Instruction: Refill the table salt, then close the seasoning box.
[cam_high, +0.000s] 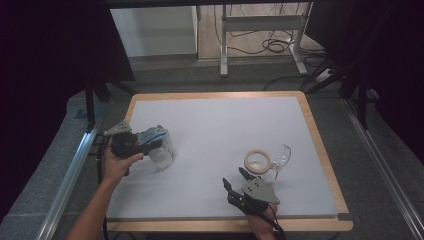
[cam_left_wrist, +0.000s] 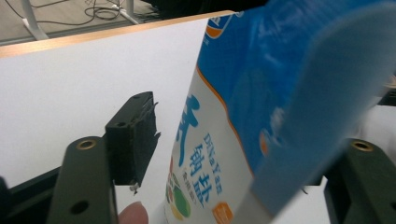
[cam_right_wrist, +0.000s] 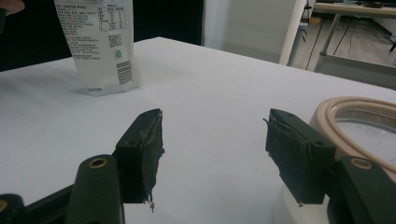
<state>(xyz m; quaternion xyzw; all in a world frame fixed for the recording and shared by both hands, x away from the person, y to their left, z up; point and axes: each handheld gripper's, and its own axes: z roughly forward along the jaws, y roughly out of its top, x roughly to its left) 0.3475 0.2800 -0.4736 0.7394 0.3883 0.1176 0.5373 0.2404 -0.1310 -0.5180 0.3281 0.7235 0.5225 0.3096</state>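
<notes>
A blue and white pouch (cam_high: 161, 146) with printed text stands upright on the white table top (cam_high: 220, 125) at the left. My left gripper (cam_high: 150, 143) reaches it from the left, jaws on either side of its top. In the left gripper view the pouch (cam_left_wrist: 243, 116) sits between the jaws of this gripper (cam_left_wrist: 243, 154). The left pad (cam_left_wrist: 134, 137) stands clear of it, and the other pad is hidden behind the blue flap. My right gripper (cam_high: 234, 177) rests near the front edge, open with nothing between its jaws (cam_right_wrist: 215, 149). The pouch's back (cam_right_wrist: 100, 46) shows far off.
A beige tape roll (cam_high: 258, 161) lies flat just beyond my right gripper, also at the right edge of the right gripper view (cam_right_wrist: 359, 109). A clear stemmed glass (cam_high: 281, 156) lies on its side beside the roll. A wooden rim (cam_high: 320, 150) frames the table.
</notes>
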